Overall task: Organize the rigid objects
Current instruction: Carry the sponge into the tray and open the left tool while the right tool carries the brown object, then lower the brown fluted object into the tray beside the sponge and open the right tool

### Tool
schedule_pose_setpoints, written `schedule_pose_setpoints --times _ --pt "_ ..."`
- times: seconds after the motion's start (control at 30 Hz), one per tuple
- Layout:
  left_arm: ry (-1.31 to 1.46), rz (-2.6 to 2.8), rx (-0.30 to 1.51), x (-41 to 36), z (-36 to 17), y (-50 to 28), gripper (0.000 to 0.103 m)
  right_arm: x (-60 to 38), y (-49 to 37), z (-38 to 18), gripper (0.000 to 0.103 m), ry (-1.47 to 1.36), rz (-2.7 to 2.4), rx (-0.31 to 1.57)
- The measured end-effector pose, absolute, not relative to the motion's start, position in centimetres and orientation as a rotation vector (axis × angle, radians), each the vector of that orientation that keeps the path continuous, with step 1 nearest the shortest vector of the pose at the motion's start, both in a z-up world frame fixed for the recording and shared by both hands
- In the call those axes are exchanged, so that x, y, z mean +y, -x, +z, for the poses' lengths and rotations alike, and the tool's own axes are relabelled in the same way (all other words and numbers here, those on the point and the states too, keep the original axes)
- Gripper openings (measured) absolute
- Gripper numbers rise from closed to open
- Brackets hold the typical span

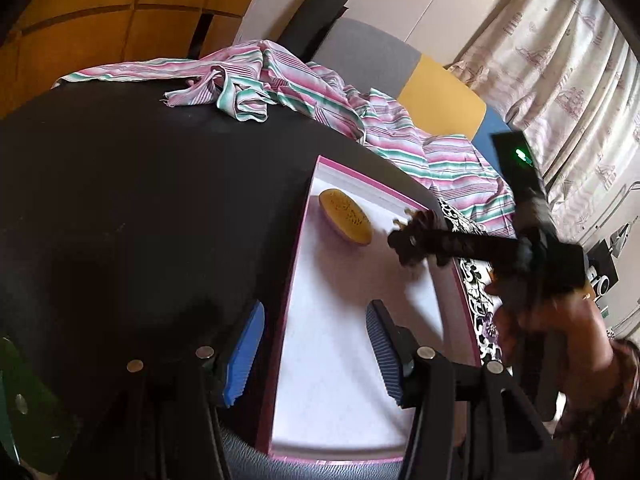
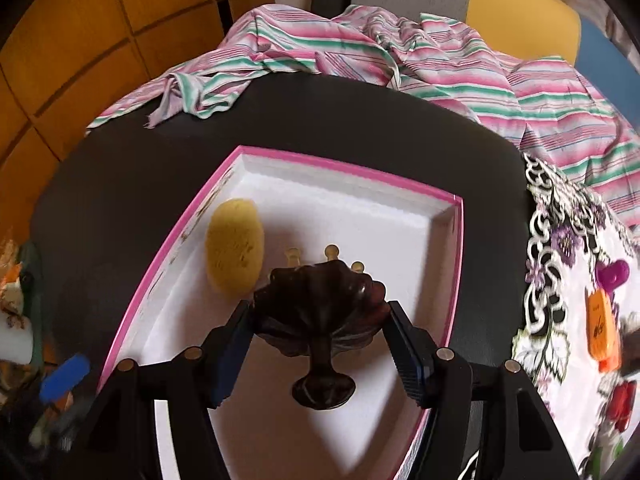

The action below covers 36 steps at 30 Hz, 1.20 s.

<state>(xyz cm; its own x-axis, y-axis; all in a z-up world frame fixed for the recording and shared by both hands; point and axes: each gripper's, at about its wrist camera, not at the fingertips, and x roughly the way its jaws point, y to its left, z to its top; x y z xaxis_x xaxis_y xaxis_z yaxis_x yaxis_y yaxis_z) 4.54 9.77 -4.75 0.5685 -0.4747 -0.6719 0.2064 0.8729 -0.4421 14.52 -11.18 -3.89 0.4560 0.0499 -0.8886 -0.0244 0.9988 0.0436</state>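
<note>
The right tool [image 2: 316,344] grips a dark, fluted pedestal ornament [image 2: 320,316] by its wide body, both pads pressed to it, and holds it over the pink-rimmed white box [image 2: 344,168] on the black tabletop [image 2: 120,208]. A yellow oval sponge [image 2: 235,246] already lies near the box's far left corner. The placing step looks in hand; next, lower the ornament onto bare floor beside the sponge and release. The left tool [image 1: 316,354] stands open and empty over the box's near left edge.
</note>
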Motion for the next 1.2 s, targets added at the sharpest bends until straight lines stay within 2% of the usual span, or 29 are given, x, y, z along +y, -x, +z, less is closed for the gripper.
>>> schedule_pose_setpoints --times 0.57,1.2 --pt "0.325 -0.451 0.882 10.0 -4.7 -2.9 0.054 -10.2 -18.4 -4.7 0.066 -0.030 -0.030 1.086" --pt "0.299 -0.483 0.890 8.8 -4.6 -1.5 0.054 -13.8 -12.0 0.8 0.073 -0.108 -0.032 0.917"
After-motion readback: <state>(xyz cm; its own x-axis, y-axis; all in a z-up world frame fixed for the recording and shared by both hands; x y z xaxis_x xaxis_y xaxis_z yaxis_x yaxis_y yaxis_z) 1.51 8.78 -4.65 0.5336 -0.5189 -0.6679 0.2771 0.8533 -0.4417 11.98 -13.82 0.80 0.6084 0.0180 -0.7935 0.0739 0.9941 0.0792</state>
